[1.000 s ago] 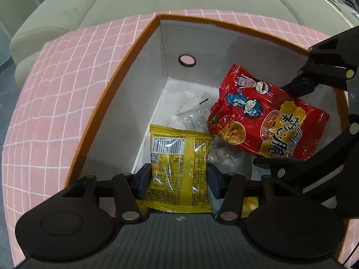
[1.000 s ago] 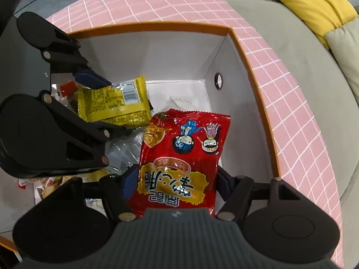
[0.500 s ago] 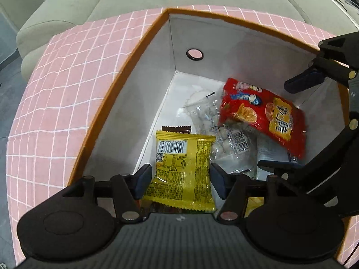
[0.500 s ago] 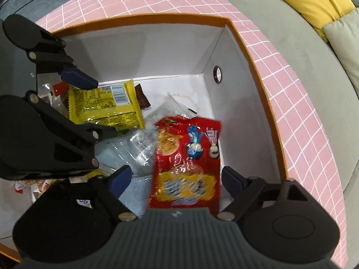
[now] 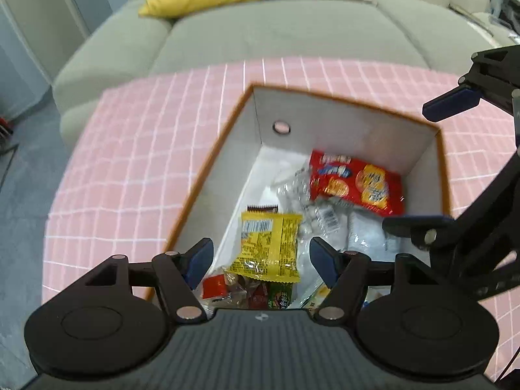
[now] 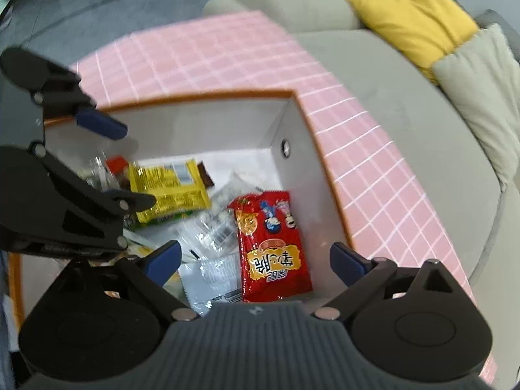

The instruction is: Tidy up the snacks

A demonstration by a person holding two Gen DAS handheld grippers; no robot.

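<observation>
Both snack packets are seen lying loose inside the box (image 5: pixel 227 162), an orange-rimmed container with white walls that is set into a pink checked surface (image 5: pixel 136 162). The yellow packet (image 5: pixel 269 247) rests on the near left part of the box floor, on top of a few smaller wrapped snacks, and the red packet (image 5: pixel 354 185) lies toward the far right corner, partly over a clear bag of white sweets (image 5: pixel 302 195).

The left gripper (image 5: pixel 261 260) is spread, its jaws having just been opening; the yellow packet shows between the fingertips but below them, and no pad is pressed on it. The right gripper (image 6: pixel 255 260) is spread wide as well, its jaws also having just been opening, with the red packet (image 6: pixel 273 247) lying flat on the box floor beneath and free of both fingers.

The dropping of these two packets is judged to be done, since neither is held. No further snacks are visible on the pink surface in either view, so it cannot be told how many items remain to be collected. A grey sofa (image 5: pixel 276 32) with a yellow cushion (image 6: pixel 412 16) is seen beyond the far edge.
</observation>
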